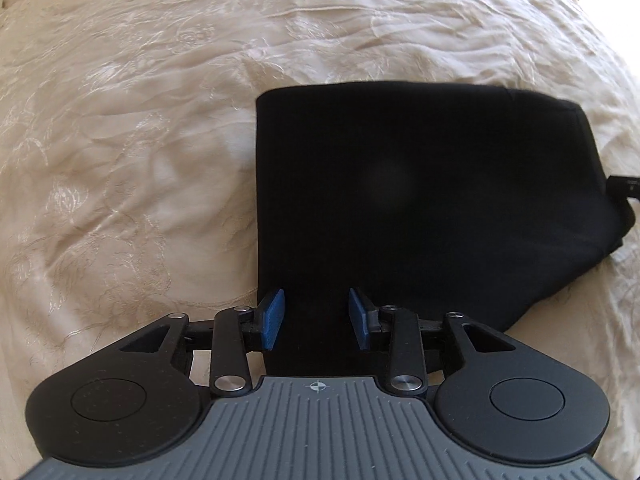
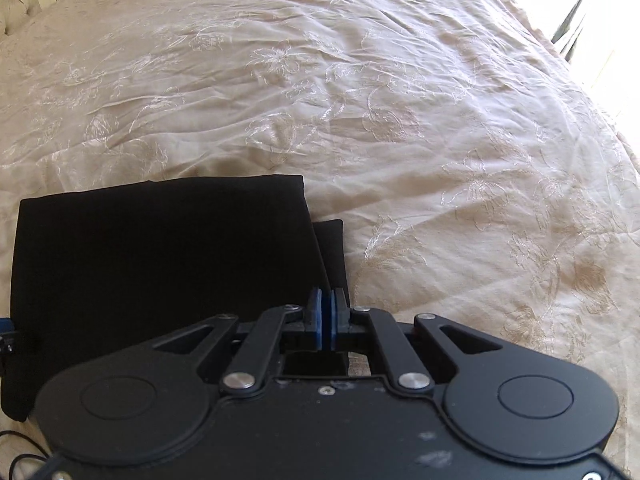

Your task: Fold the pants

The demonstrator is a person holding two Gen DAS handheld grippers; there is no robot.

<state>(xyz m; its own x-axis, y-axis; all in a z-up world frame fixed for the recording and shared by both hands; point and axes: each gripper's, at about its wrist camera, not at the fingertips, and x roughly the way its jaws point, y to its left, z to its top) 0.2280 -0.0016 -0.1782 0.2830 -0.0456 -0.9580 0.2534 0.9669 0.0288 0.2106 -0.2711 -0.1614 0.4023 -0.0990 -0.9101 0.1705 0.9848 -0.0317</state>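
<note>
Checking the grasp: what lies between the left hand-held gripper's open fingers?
Only black pants fabric lies inside the left hand-held gripper, per the left wrist view.

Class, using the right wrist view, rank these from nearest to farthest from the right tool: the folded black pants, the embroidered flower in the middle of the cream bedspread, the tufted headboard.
1. Folded black pants: just ahead-left of the right tool.
2. Embroidered flower on the cream bedspread: mid-bed, ahead.
3. Tufted headboard: far top-left corner.

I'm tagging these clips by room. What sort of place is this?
Most likely a bedroom: the black pants lie on a wide cream embroidered bedspread, with what looks like a tufted headboard at its far end.
</note>
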